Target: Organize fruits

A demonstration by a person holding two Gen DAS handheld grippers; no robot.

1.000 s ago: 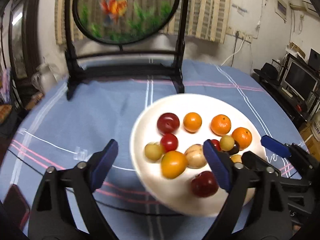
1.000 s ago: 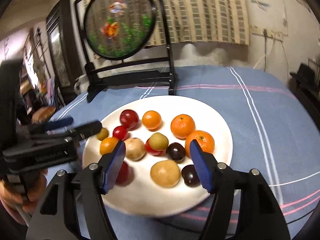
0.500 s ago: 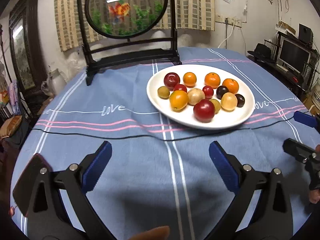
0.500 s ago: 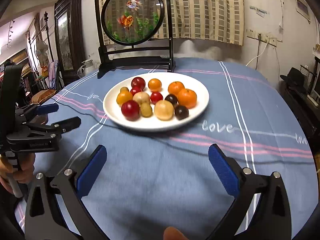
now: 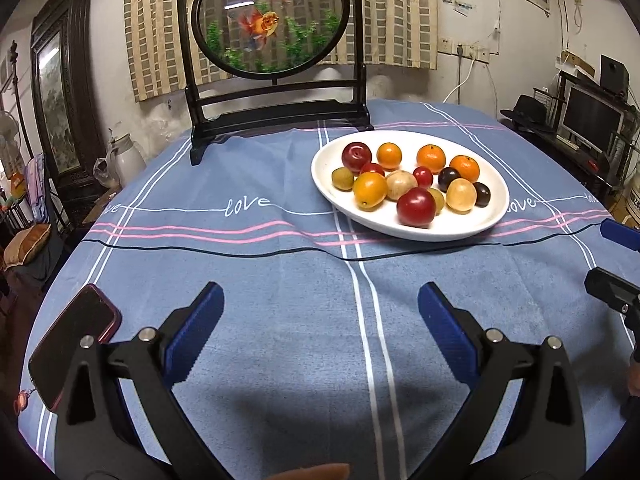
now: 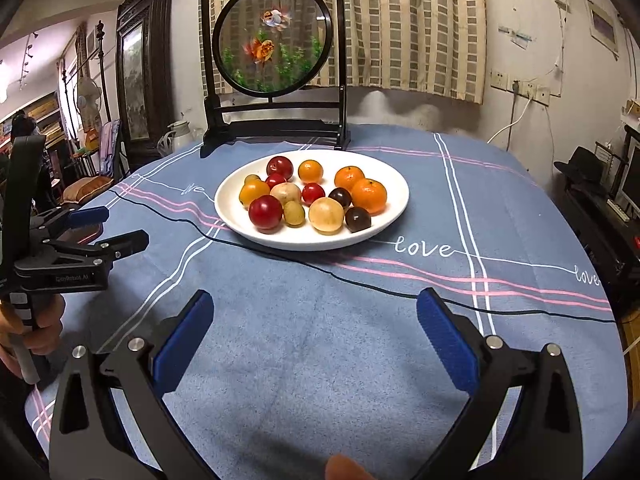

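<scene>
Fruits [image 5: 416, 208] heaped on white plate [image 5: 492, 184], left gripper [image 5: 320, 320] and right gripper [image 6: 316, 320] pulled farther back, jaws spread, empty

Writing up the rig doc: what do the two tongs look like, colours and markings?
Both match: the left tongs and right tongs have black plastic clamp-style arms with silver rivets and ribbed blue pads. Seen side-on from the right camera, the left tongs carry small pale lettering on the black body, too small to read reliably, above a grey-banded handle. No cables visible.
</scene>
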